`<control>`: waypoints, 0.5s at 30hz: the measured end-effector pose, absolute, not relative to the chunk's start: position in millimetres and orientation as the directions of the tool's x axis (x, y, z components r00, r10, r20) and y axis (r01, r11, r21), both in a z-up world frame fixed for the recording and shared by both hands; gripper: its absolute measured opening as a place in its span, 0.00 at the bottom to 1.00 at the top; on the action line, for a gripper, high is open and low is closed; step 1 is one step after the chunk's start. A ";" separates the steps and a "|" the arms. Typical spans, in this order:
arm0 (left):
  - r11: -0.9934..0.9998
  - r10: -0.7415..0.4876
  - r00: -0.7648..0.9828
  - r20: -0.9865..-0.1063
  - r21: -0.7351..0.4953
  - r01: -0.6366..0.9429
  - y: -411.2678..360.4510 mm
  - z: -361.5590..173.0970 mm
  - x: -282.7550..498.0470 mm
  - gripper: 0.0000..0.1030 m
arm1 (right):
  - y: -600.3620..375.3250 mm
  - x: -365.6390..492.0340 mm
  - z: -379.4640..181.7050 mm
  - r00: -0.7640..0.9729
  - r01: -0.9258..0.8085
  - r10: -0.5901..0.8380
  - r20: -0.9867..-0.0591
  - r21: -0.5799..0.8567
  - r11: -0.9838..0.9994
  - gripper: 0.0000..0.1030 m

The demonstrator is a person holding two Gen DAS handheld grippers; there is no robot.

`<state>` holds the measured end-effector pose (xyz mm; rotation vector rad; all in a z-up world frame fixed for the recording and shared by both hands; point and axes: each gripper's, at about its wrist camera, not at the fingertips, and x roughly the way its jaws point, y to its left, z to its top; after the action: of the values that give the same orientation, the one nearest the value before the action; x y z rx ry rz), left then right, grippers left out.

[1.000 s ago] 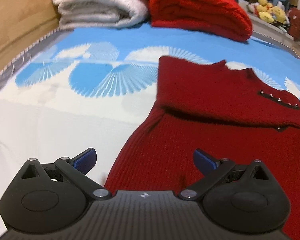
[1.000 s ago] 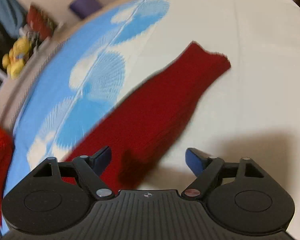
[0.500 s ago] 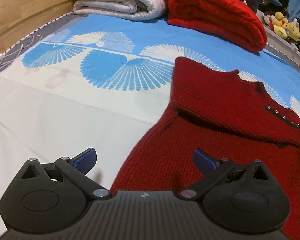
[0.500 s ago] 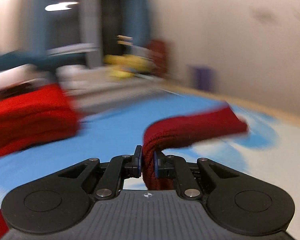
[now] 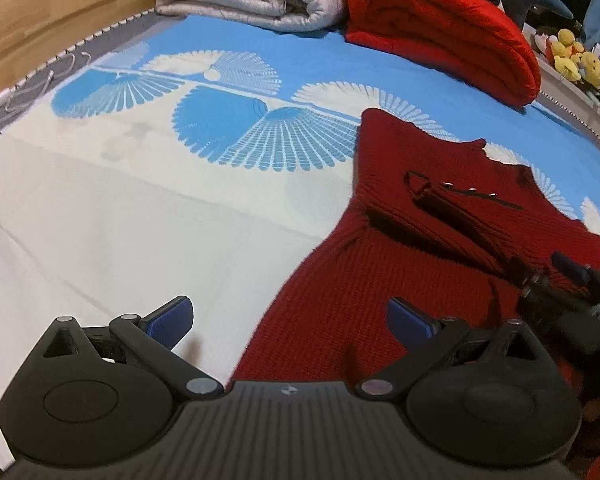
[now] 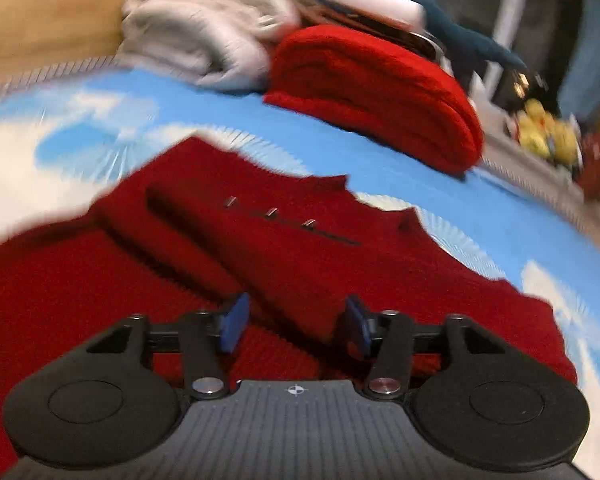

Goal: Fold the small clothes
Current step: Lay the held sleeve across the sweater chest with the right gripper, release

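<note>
Both grippers point(image 5: 290, 322) point(image 6: 294, 328) gape over red sweater point(image 5: 400, 264)

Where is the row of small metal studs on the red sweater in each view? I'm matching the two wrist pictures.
Left wrist: metal studs right of centre, on the red sweater.
Right wrist: upper centre, above the fingers.
Shared landmark: bright red folded blanket behind the sweater.

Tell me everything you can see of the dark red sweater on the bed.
The dark red sweater is a ribbed knit lying flat on the blue and white bedsheet. Both sleeves lie folded across its chest, where a dark strip carries small metal studs. The open right gripper hovers above one folded sleeve, gripping nothing.
</note>
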<state>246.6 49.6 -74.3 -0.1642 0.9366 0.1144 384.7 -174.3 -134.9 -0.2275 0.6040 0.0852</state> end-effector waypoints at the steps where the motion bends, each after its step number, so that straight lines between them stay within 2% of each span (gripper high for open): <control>1: 0.981 0.025 0.589 -0.807 -0.094 -0.170 49.5 -73.7 246.6 1.00 | -177.2 387.2 -127.9 0.821 -0.135 0.024 -0.570 -0.154 0.979 0.59; 4: 0.981 0.031 0.595 -0.803 -0.090 -0.174 48.3 -72.5 246.6 1.00 | -185.4 393.3 -121.0 0.807 -0.132 0.069 -0.586 -0.066 0.989 0.58; 7: 0.979 0.033 0.588 -0.808 -0.093 -0.183 48.6 -73.7 248.2 1.00 | -168.3 406.6 -131.2 0.779 -0.137 0.053 -0.625 -0.086 0.987 0.58; 13: 0.968 0.031 0.577 -0.816 -0.119 -0.220 61.6 -72.1 253.2 1.00 | -143.7 425.2 -136.8 0.782 -0.167 0.081 -0.619 -0.082 0.983 0.58; 15: 0.957 0.051 0.573 -0.818 -0.124 -0.261 72.5 -70.1 256.6 1.00 | -129.4 435.3 -141.6 0.769 -0.187 0.063 -0.636 -0.129 0.974 0.18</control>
<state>256.6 72.5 -70.1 -0.2423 0.9451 0.1848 435.3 -129.4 -141.6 -0.1895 0.6815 0.1368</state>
